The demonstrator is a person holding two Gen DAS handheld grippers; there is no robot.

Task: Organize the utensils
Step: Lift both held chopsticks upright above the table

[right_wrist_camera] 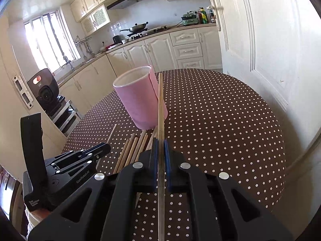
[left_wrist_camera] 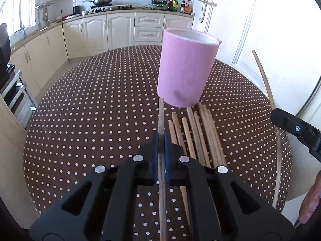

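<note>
A pink cup (left_wrist_camera: 185, 68) stands upright on the dotted table; it also shows in the right wrist view (right_wrist_camera: 140, 98). Several wooden chopsticks (left_wrist_camera: 198, 132) lie side by side in front of it, also seen in the right wrist view (right_wrist_camera: 134, 148). My left gripper (left_wrist_camera: 161, 138) is shut on one chopstick (left_wrist_camera: 161, 116) whose tip reaches the cup's base. My right gripper (right_wrist_camera: 160, 142) is shut on another chopstick (right_wrist_camera: 160, 104) that points up past the cup's right side. The left gripper's body (right_wrist_camera: 66, 166) shows low at the left in the right wrist view.
The round table has a brown cloth with white dots (left_wrist_camera: 90, 110). Its rim (left_wrist_camera: 278, 150) curves at the right, close to a white door (right_wrist_camera: 270, 50). Kitchen cabinets and a stove (left_wrist_camera: 108, 7) line the far wall. A camera (right_wrist_camera: 47, 92) stands left of the table.
</note>
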